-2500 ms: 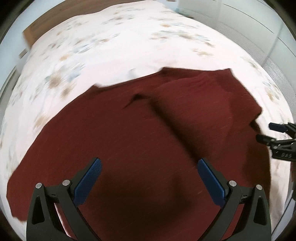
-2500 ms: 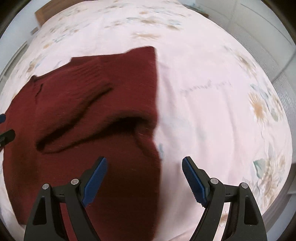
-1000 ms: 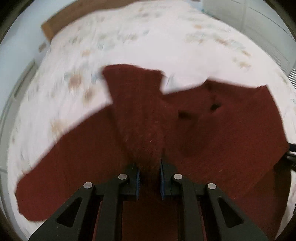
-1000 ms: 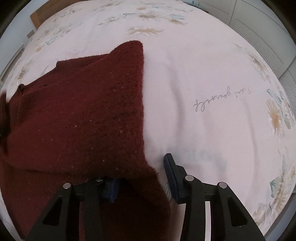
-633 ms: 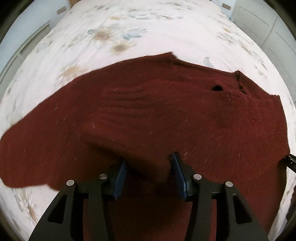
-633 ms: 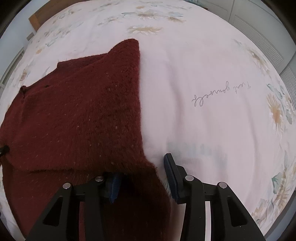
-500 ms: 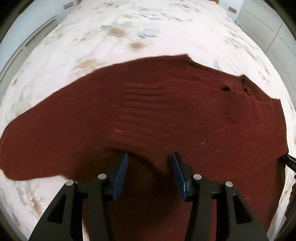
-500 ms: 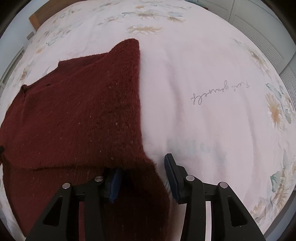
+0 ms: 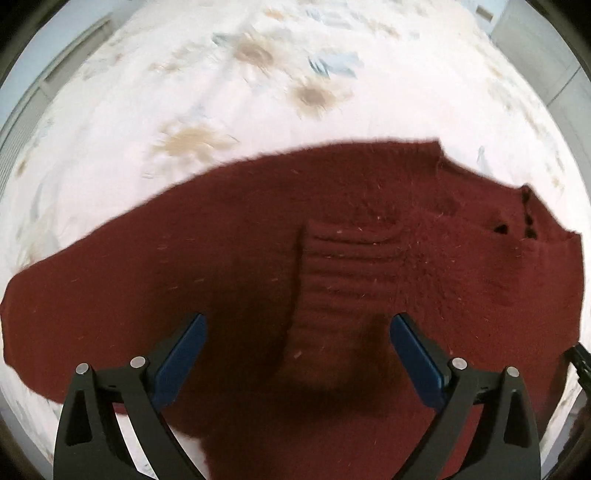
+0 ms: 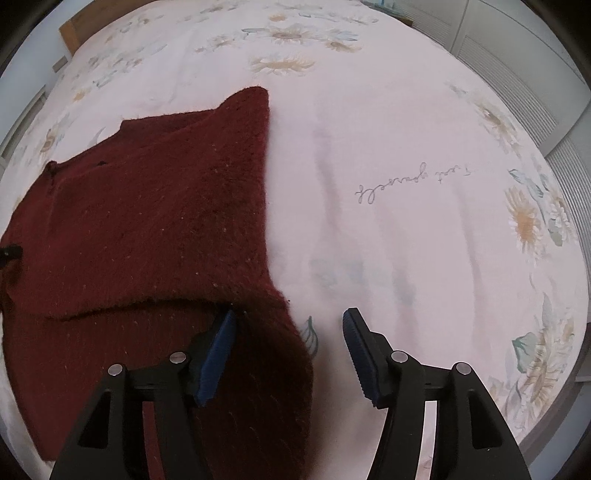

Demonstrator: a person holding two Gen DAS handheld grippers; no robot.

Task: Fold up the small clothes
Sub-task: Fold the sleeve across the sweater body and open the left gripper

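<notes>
A dark red knitted sweater (image 9: 258, 258) lies spread on the bed. A sleeve with a ribbed cuff (image 9: 347, 273) is folded in over the body. My left gripper (image 9: 295, 354) is open just above the sweater, the cuff between its blue pads, not gripped. In the right wrist view the sweater (image 10: 147, 221) has its right side folded over, with a straight fold edge. My right gripper (image 10: 288, 343) is open over the sweater's lower right edge. Its left pad (image 10: 218, 350) lies against the fabric.
The bed has a pale pink floral sheet (image 10: 406, 184) with a line of script (image 10: 413, 181). A wooden headboard (image 10: 70, 26) is at the far end. White slatted cupboard doors (image 10: 517, 74) stand to the right of the bed.
Both grippers have opened and let go of the sweater. The left one laid the sleeve over the body and pulled back a little. The right-side fold lies flat.
</notes>
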